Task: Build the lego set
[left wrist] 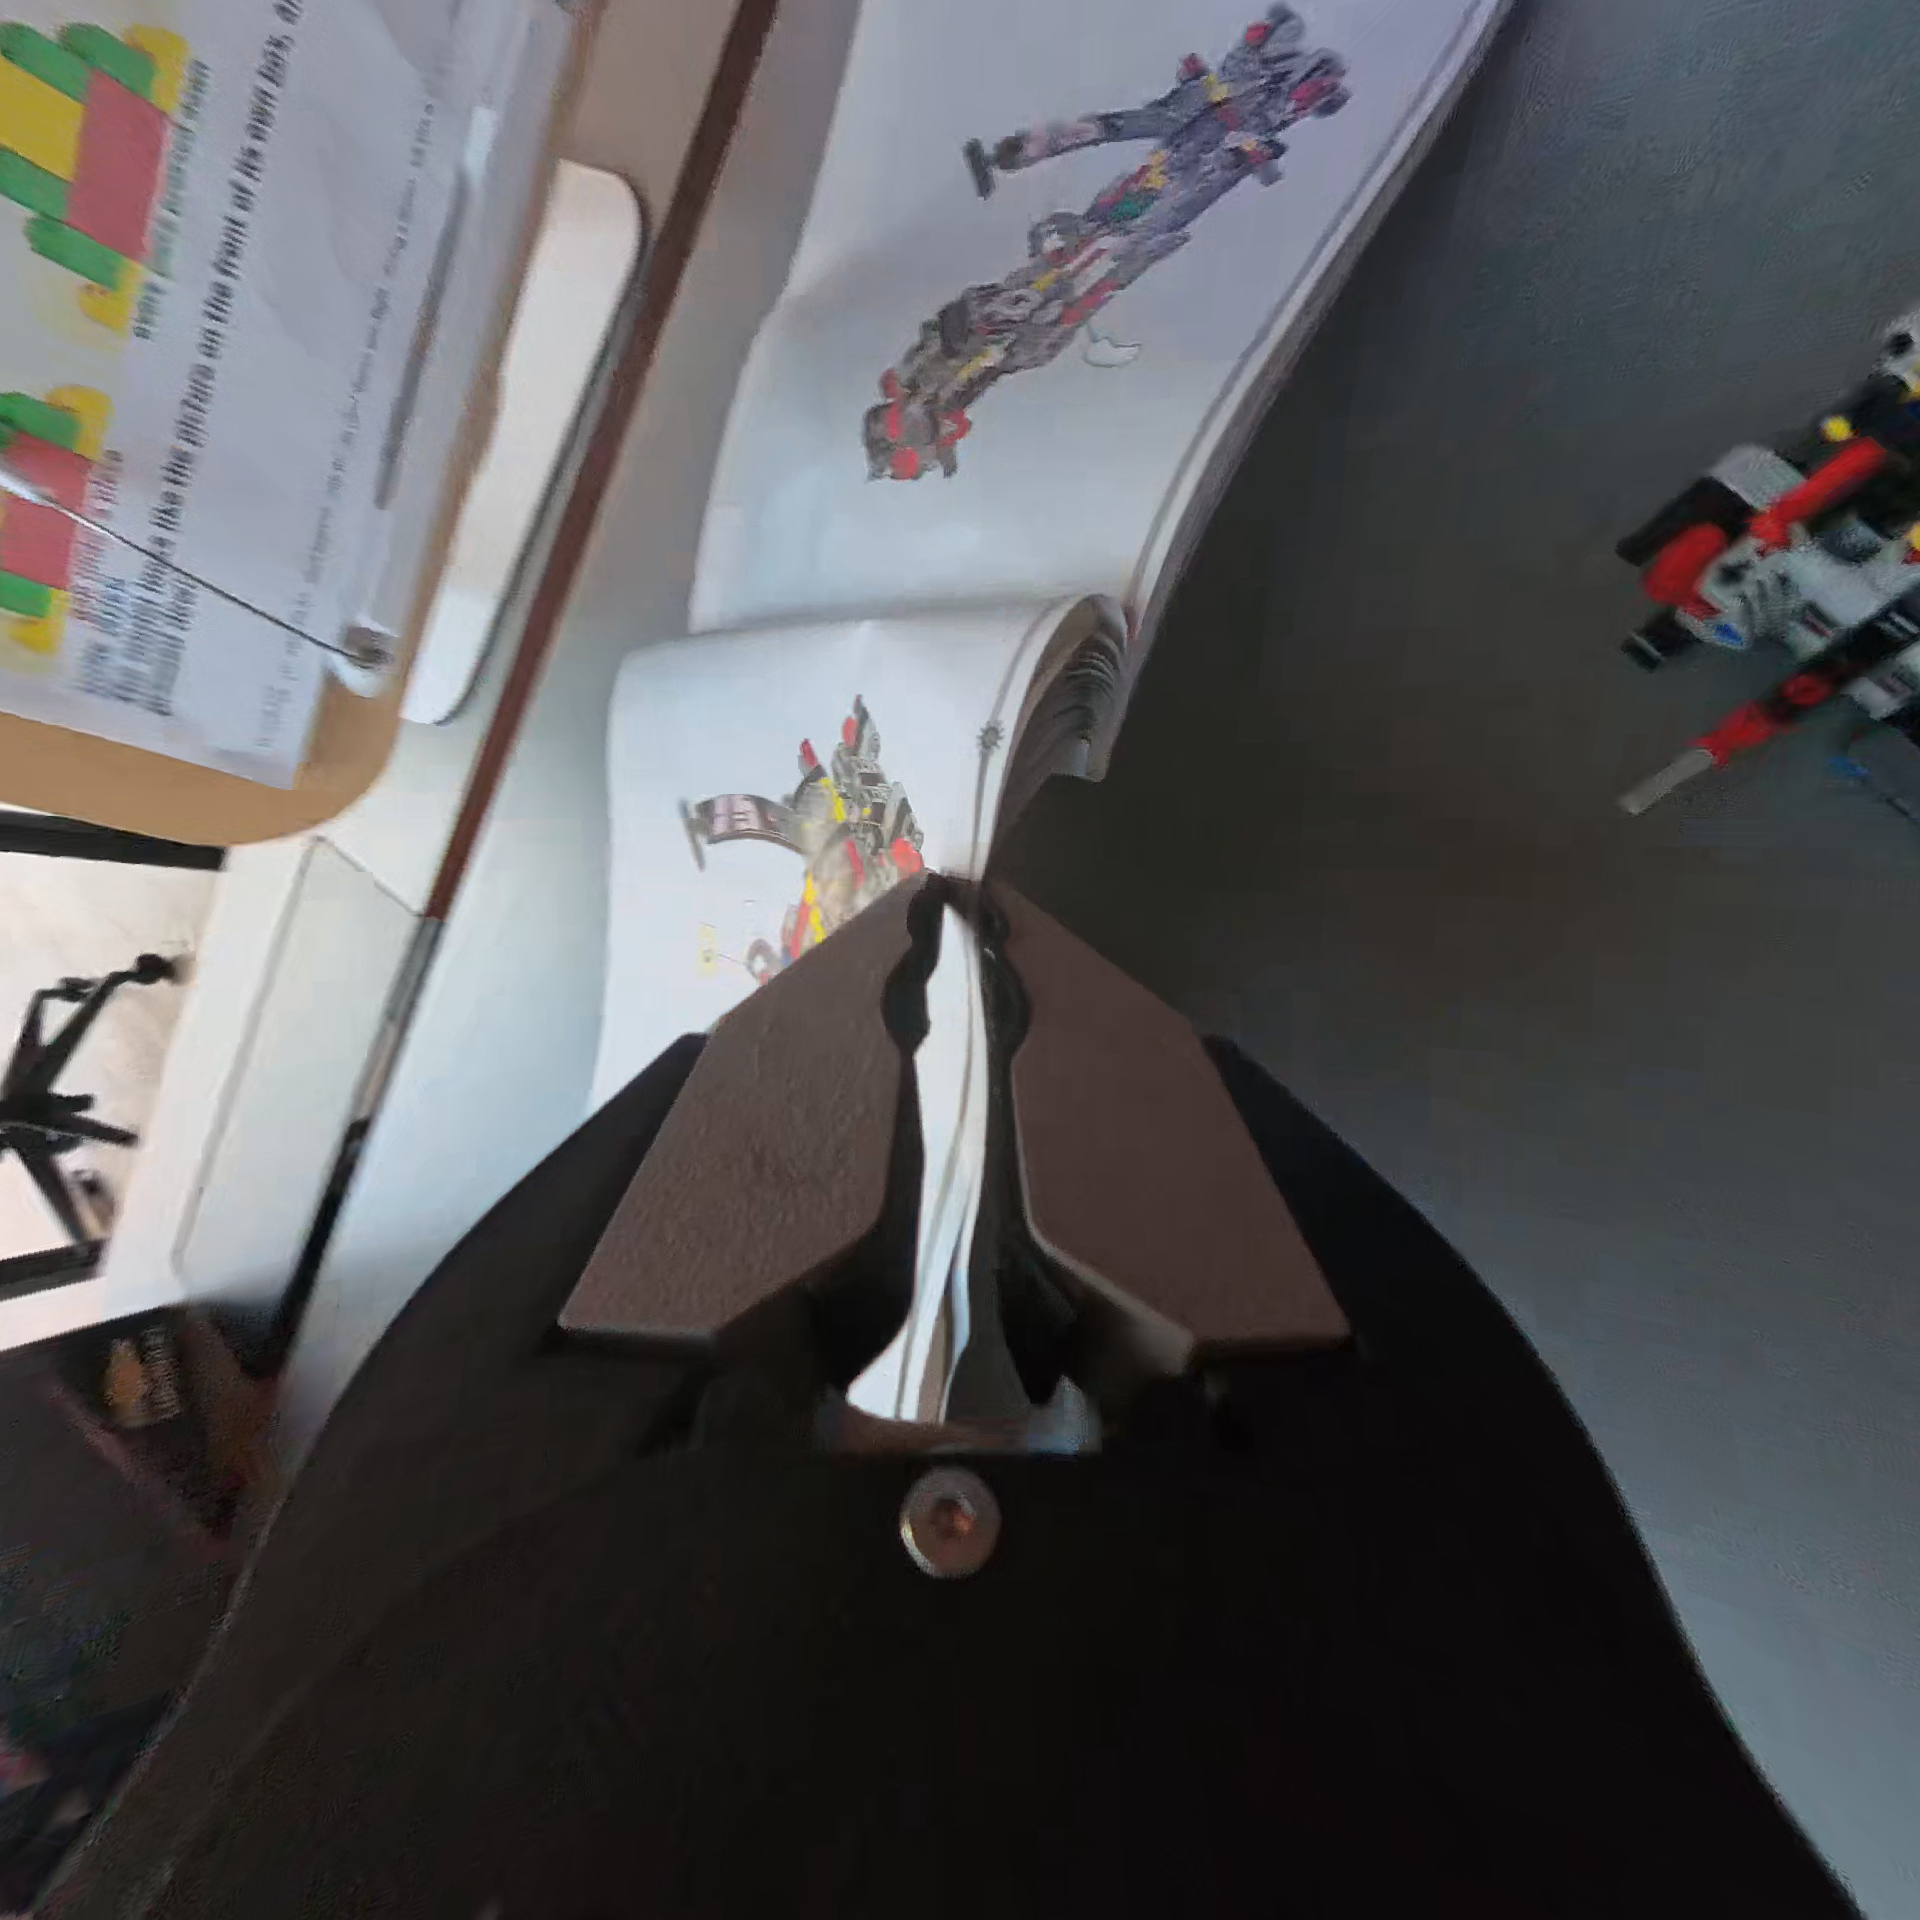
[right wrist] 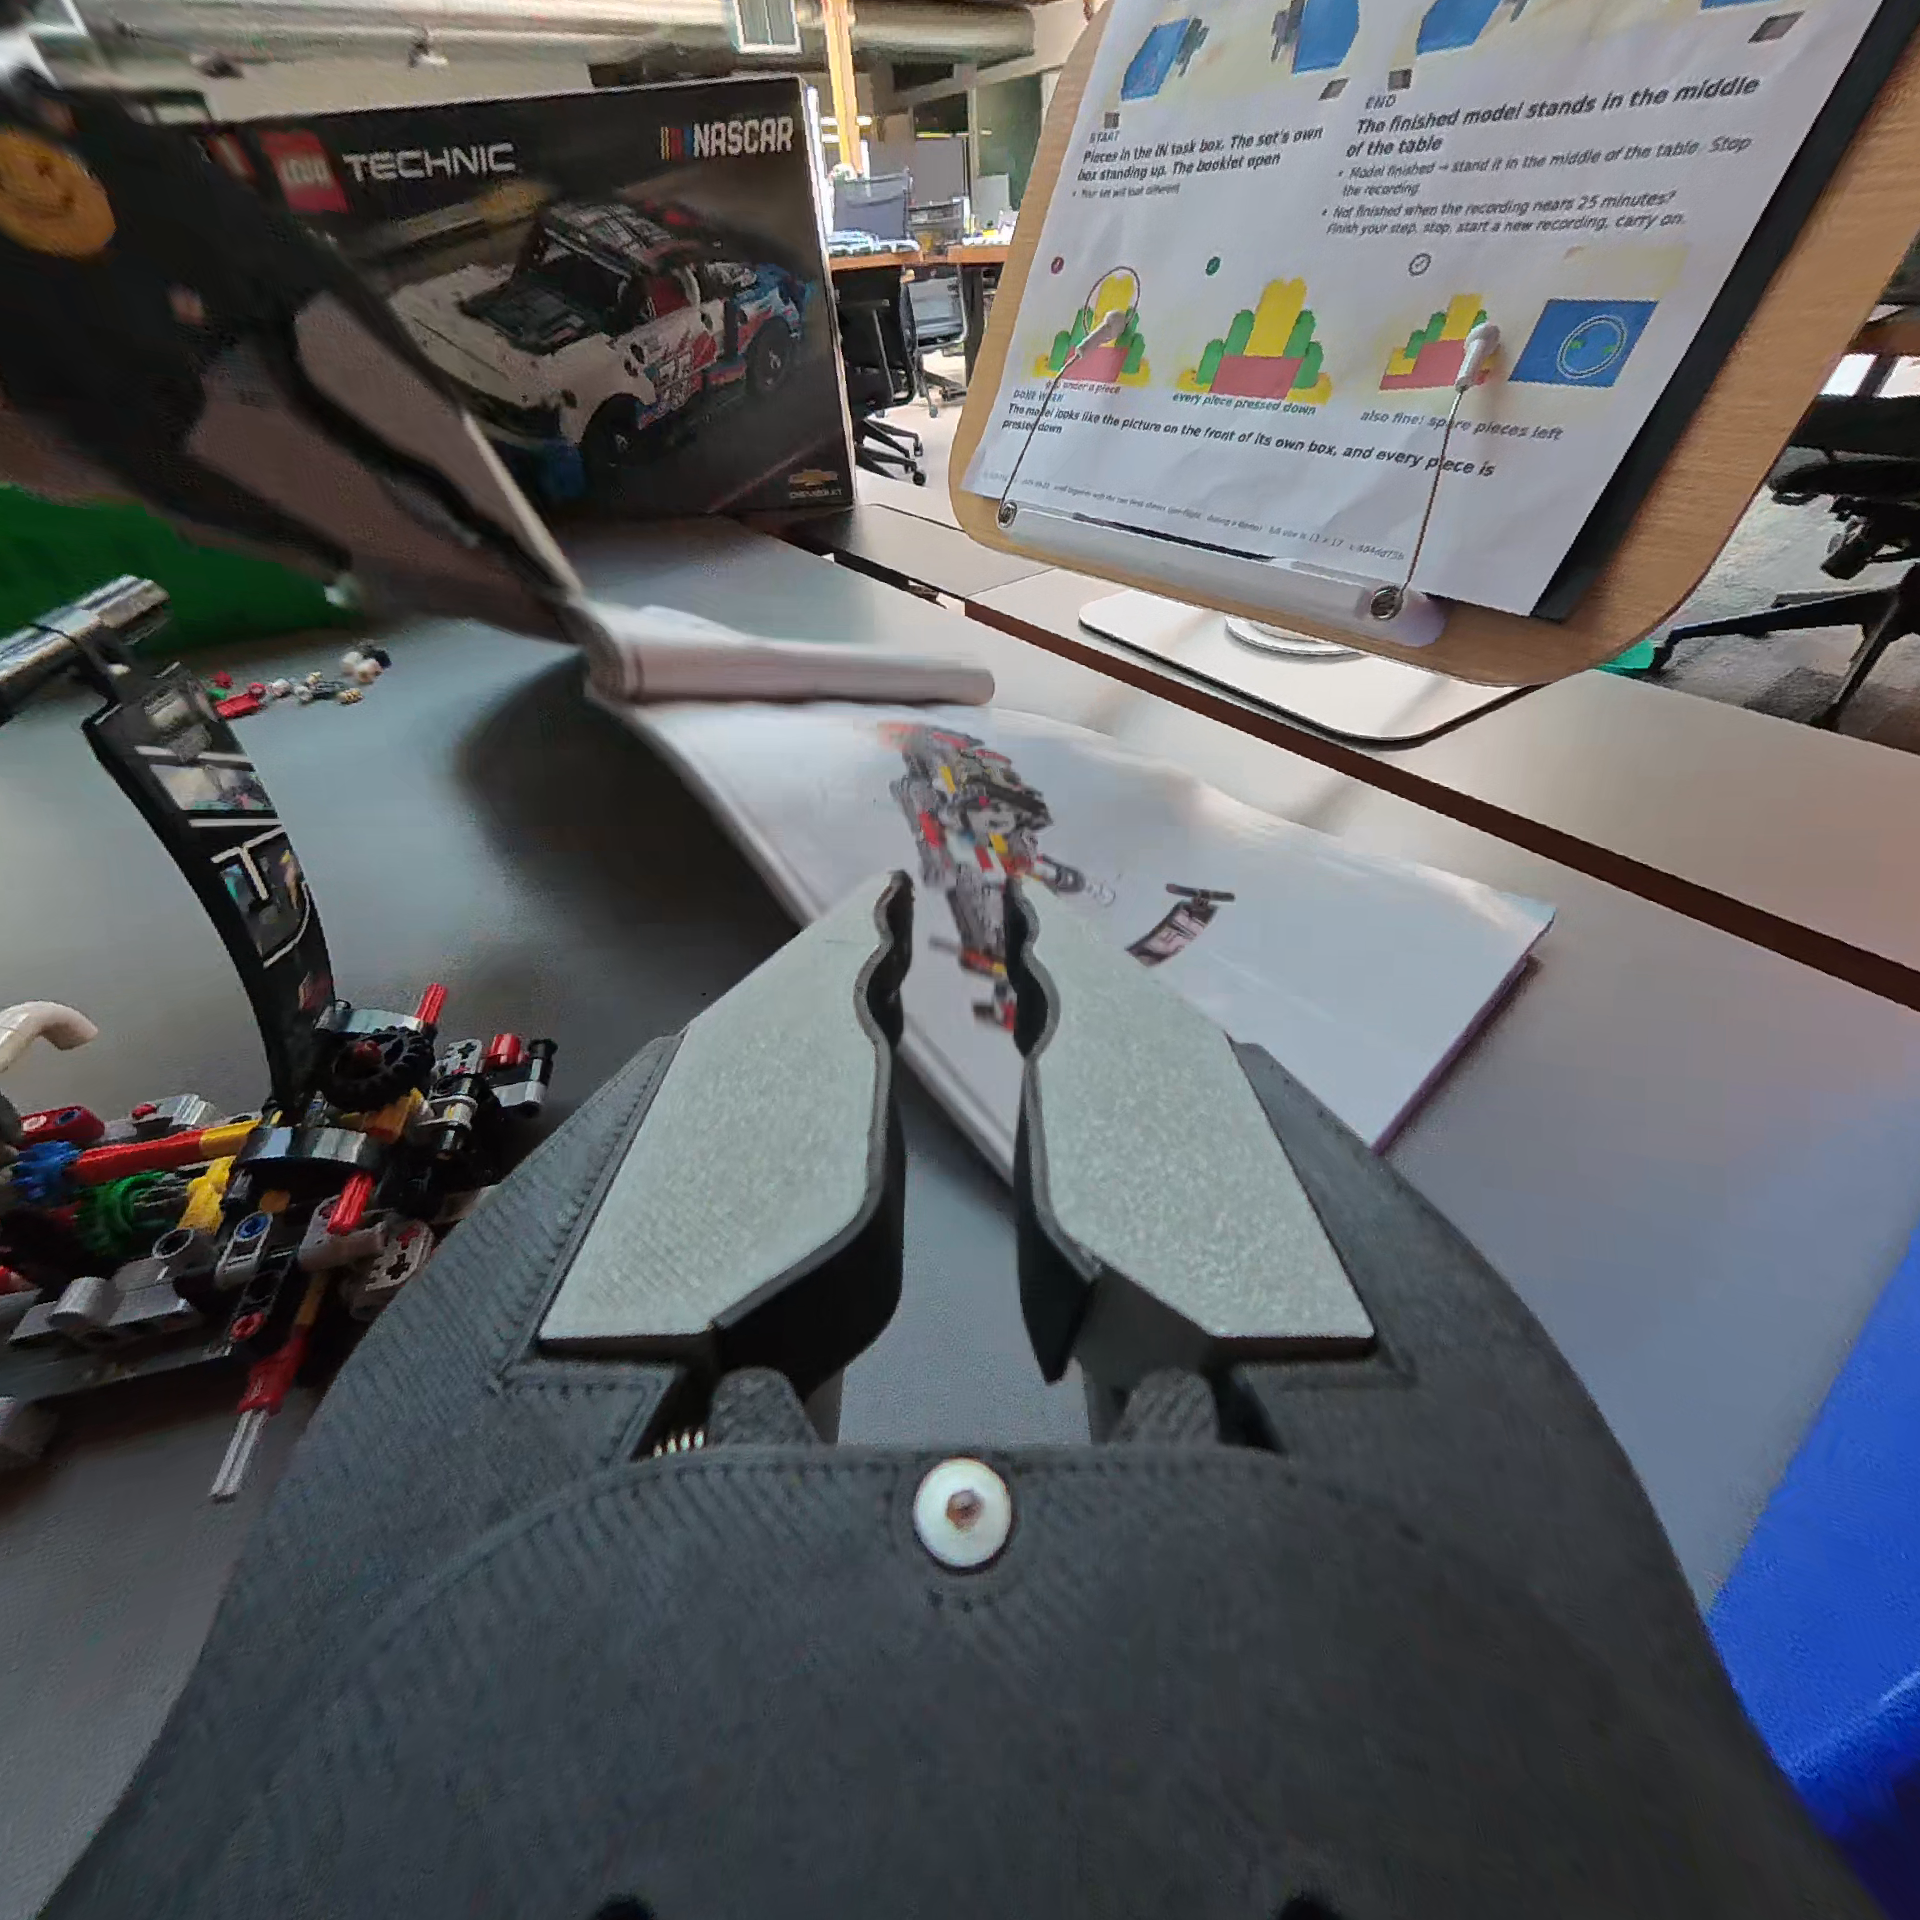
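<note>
While the left tool pinches booklet pages, only the right view shows the parted, empty right tool

White booklet pages (red, yellow, grey diagrams), grey table

Open instruction booklet flat on the grey table, in front of the wooden document stand. Sheaf of white pages lifted off it, curled over, pinched by the left gripper.
</note>
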A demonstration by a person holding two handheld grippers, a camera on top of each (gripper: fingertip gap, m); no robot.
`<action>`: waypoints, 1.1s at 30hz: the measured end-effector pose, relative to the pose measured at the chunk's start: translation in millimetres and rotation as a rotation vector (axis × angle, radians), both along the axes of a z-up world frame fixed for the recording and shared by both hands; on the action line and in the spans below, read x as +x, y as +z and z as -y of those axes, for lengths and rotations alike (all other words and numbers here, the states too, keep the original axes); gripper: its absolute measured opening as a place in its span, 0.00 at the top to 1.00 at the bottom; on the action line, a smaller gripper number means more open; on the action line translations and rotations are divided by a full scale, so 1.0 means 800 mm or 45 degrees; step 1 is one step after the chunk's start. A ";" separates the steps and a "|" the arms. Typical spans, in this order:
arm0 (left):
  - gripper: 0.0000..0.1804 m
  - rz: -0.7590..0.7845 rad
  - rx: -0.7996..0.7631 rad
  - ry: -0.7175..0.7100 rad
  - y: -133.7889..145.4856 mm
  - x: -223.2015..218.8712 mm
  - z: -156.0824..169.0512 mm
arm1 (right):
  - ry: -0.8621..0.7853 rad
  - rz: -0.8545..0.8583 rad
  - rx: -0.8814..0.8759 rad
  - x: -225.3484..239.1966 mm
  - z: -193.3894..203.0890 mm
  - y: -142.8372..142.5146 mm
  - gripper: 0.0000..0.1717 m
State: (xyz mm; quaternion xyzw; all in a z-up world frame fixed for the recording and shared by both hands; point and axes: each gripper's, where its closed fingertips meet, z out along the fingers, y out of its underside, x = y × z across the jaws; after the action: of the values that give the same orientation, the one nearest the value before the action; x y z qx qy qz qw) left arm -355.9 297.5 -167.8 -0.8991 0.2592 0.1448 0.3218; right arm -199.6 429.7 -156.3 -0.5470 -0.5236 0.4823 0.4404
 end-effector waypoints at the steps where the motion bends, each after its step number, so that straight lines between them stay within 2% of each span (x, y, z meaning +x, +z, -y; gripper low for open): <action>1: 0.96 0.048 -0.008 0.007 -0.026 0.009 0.010 | 0.002 0.002 0.001 0.000 0.001 0.000 0.92; 3: 0.90 0.264 0.021 0.068 -0.066 0.030 0.023 | 0.010 0.018 0.006 -0.001 0.004 -0.003 0.92; 4: 0.86 0.388 0.092 0.146 -0.070 0.032 0.024 | 0.015 0.025 0.011 -0.002 0.006 -0.004 0.92; 6: 0.78 0.621 0.246 0.261 -0.055 0.031 0.028 | 0.017 0.029 0.033 -0.002 0.009 -0.005 0.92; 7: 0.77 0.694 0.348 0.276 -0.041 0.029 0.031 | 0.011 0.034 0.045 -0.002 0.009 -0.005 0.92; 9: 0.75 0.756 0.513 0.244 -0.020 0.028 0.041 | 0.000 0.027 0.056 -0.001 0.008 -0.004 0.92; 11: 0.70 0.767 0.605 0.134 -0.008 0.035 0.055 | -0.016 0.021 0.052 0.000 0.005 -0.004 0.92; 13: 0.72 0.746 0.707 0.048 0.002 0.033 0.074 | -0.029 0.006 0.032 0.001 0.001 -0.003 0.92; 18: 0.77 0.853 0.894 -0.066 0.034 0.019 0.100 | -0.097 -0.038 0.013 0.004 -0.013 0.002 0.91; 23: 0.80 0.934 0.858 0.053 0.026 0.017 0.095 | -0.147 -0.019 0.062 0.003 -0.019 0.000 0.89; 29: 0.79 0.943 0.779 0.053 0.017 0.034 0.093 | -0.240 0.005 0.096 0.004 -0.033 -0.002 0.86; 33: 0.79 1.055 0.732 0.089 0.013 0.038 0.092 | -0.290 -0.006 0.090 0.008 -0.042 -0.001 0.85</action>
State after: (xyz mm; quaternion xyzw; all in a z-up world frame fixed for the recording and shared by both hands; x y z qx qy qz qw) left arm -325.5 224.0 -157.3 -0.7643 0.0291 -0.1480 0.6270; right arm -193.3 463.1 -156.9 -0.5859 -0.4738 0.4118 0.5125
